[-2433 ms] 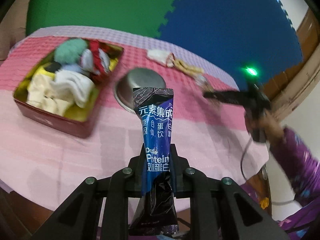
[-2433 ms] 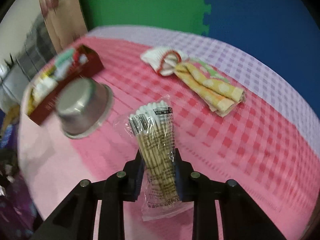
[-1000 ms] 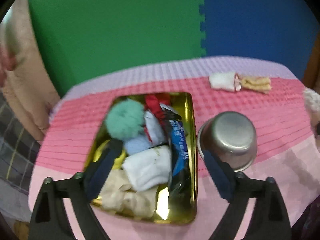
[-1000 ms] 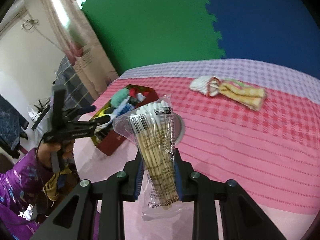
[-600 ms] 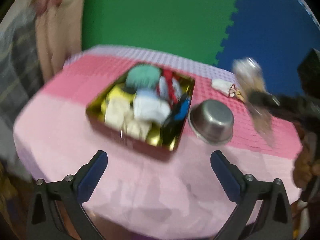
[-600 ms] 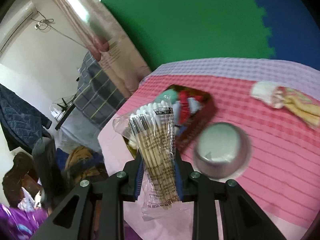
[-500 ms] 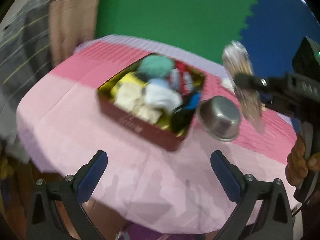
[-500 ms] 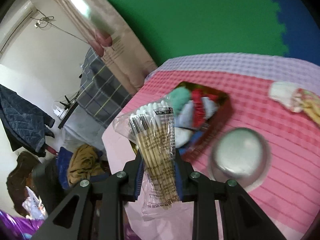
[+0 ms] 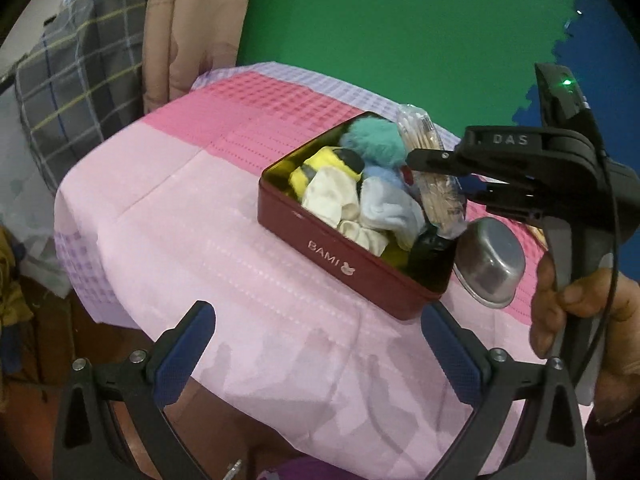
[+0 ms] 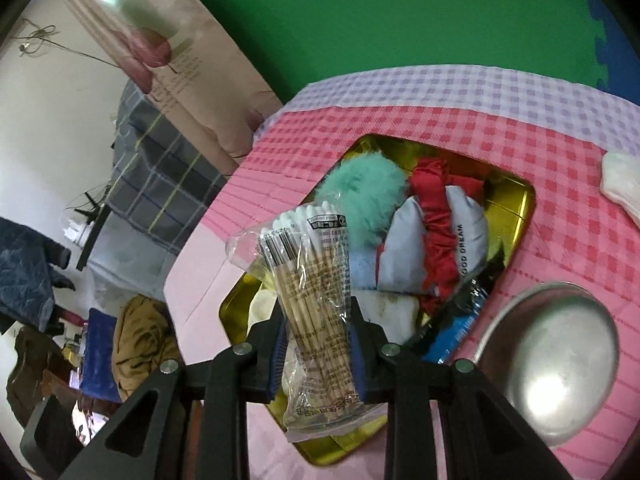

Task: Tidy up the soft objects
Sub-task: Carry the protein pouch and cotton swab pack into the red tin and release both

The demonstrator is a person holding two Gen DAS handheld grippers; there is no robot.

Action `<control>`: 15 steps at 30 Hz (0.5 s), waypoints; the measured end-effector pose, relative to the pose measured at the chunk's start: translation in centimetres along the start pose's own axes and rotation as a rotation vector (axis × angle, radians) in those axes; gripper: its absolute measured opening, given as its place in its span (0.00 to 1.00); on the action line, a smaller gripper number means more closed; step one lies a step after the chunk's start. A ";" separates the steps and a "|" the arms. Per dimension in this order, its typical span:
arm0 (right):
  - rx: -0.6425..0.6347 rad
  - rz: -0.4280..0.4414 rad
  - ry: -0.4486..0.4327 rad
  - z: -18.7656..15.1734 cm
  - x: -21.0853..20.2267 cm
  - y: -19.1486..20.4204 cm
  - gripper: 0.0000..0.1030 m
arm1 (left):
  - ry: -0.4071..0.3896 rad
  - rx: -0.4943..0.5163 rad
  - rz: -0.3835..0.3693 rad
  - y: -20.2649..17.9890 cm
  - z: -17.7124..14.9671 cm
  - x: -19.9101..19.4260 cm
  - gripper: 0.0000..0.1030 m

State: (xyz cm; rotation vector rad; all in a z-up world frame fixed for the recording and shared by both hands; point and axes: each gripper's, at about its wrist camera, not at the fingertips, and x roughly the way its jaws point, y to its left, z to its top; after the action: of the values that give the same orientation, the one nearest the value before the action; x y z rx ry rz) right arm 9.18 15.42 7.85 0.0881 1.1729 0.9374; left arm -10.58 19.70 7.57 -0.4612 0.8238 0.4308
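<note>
Left wrist view: the left gripper (image 9: 316,344) now hangs wide open and empty over the pink bench (image 9: 224,240), its jaws having just spread; the dark sachet it carried earlier now lies in the red tin (image 9: 352,264); that piece looks done. Right wrist view: the right gripper (image 10: 318,354), clamped on the cotton-swab packet (image 10: 316,300), has come over the tin; release seems next.

— What's your table (image 9: 192,216) wearing?
— A checked cloth, pink with a lilac far edge.
— And what rests on it?
— You have the red tin (image 9: 352,264), an upturned steel bowl (image 9: 490,268) just beside it, and a white cloth piece (image 10: 622,184) further off.
</note>
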 end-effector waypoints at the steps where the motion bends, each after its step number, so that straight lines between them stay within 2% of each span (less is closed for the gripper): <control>1: 0.010 -0.005 0.004 0.2 0.6 0.1 0.26 | 0.008 0.004 0.014 0.1 0.0 0.2 0.99; 9: 0.019 -0.057 0.005 0.8 2.7 1.5 0.28 | 0.031 0.038 0.075 0.3 0.0 0.9 0.99; 10: 0.023 -0.054 0.004 0.8 2.7 1.5 0.30 | 0.036 0.037 0.077 0.3 0.1 1.0 0.99; 11: 0.024 -0.048 0.003 0.8 2.7 1.6 0.37 | 0.040 0.035 0.078 0.4 0.0 1.1 0.99; 13: 0.025 -0.050 -0.011 0.9 2.3 1.5 0.43 | 0.052 0.028 0.079 0.5 0.0 1.3 0.99; 15: 0.028 -0.023 -0.037 1.0 1.5 1.3 0.46 | 0.067 0.020 0.084 0.6 0.0 1.5 0.99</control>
State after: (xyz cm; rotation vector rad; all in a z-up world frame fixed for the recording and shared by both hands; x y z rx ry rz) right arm 9.33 17.70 7.84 0.1142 1.1513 0.8961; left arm -9.99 20.49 6.22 -0.4256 0.9135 0.4866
